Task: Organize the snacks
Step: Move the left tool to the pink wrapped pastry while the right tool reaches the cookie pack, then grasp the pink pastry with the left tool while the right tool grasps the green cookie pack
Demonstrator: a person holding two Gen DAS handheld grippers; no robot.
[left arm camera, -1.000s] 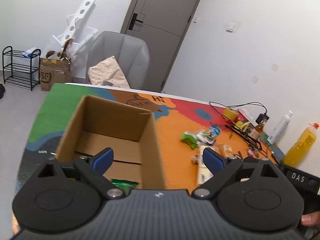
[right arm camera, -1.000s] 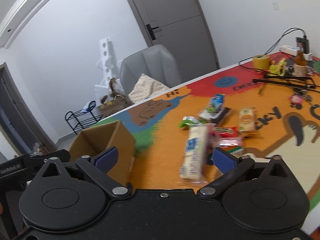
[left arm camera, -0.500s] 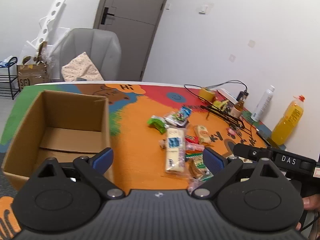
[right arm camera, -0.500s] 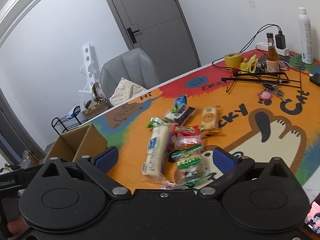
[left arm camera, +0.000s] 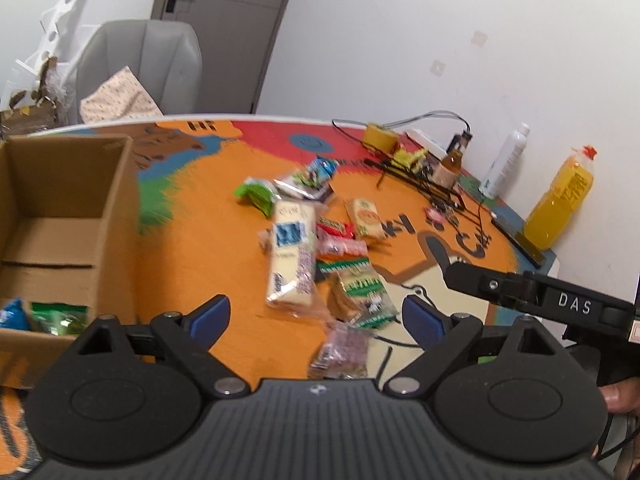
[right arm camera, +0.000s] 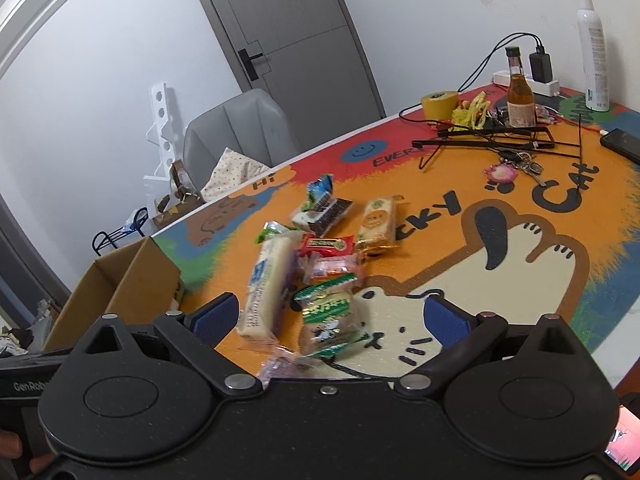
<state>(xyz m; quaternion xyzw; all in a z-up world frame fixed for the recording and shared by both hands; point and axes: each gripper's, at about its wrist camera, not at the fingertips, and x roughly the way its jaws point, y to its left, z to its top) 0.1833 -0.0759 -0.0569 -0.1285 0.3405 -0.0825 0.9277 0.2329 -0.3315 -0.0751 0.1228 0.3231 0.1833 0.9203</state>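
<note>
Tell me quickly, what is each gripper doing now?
Left gripper: open, holding nothing.
Right gripper: open, holding nothing.

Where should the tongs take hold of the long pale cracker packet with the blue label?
Probably across the narrow width of the long pale cracker packet, near its middle, coming down from above. It lies flat on the orange cartoon mat; its long left side is bare, while the red wrapper and pink wrapper crowd the right side.
</note>
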